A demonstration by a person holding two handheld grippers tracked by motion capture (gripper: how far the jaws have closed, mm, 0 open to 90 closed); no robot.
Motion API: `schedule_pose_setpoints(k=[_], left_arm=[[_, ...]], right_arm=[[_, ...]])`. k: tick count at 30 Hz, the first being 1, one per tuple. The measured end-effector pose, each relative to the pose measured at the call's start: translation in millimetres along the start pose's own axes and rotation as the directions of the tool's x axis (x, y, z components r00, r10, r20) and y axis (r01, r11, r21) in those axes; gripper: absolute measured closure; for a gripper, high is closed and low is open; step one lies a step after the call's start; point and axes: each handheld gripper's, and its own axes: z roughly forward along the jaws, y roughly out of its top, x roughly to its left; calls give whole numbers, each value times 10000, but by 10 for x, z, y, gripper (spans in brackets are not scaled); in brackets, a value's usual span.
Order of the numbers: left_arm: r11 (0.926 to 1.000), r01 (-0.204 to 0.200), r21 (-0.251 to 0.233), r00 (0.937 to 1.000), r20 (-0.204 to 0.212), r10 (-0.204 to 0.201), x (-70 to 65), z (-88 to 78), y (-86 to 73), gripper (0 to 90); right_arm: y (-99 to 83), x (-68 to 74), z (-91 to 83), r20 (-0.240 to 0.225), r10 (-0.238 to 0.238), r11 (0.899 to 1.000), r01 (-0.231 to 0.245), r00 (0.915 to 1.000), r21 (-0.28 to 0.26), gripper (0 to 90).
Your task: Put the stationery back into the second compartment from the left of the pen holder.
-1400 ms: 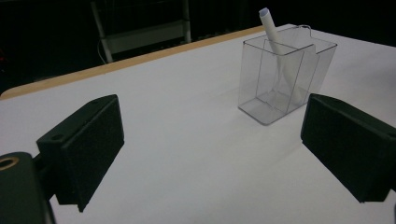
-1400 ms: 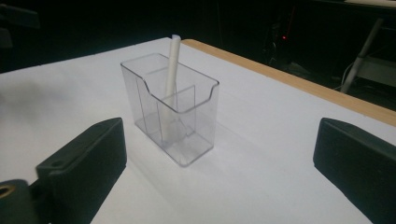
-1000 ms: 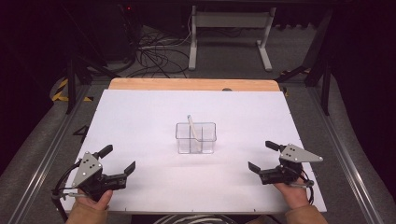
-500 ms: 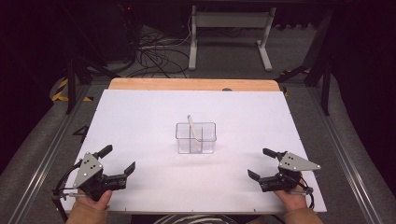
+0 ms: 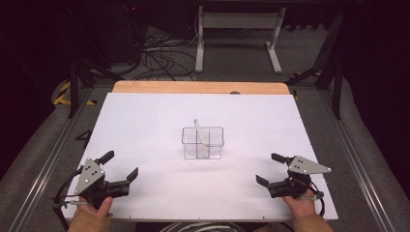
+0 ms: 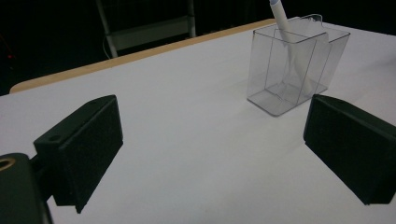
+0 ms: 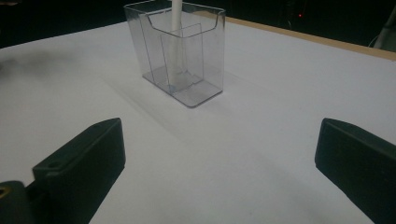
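while both spread empty: left gripper (image 5: 118,166) | right gripper (image 5: 270,169) | clear holder (image 5: 203,143) between | pen (image 5: 199,135) inside

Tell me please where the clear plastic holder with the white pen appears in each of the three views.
High view: clear holder at the table's centre, between both grippers.
Left gripper view: upper right, above the right jaw.
Right gripper view: upper middle, beyond the jaws.
Shared landmark: the white pen standing in it.

Bare white tabletop (image 5: 145,125) all round. Sole obstacle: clear holder (image 5: 203,143) at centre, white pen (image 5: 199,133) sticking up. Both sides and front open.
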Motion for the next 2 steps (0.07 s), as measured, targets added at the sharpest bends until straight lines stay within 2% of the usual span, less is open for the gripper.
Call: schedule_pose_setpoints(k=[2], left_arm=[[10000, -1, 1, 10000, 90, 1, 12, -2, -4, 52]], right_arm=[[4, 1, -13, 86, -13, 10000, 13, 10000, -46, 22]])
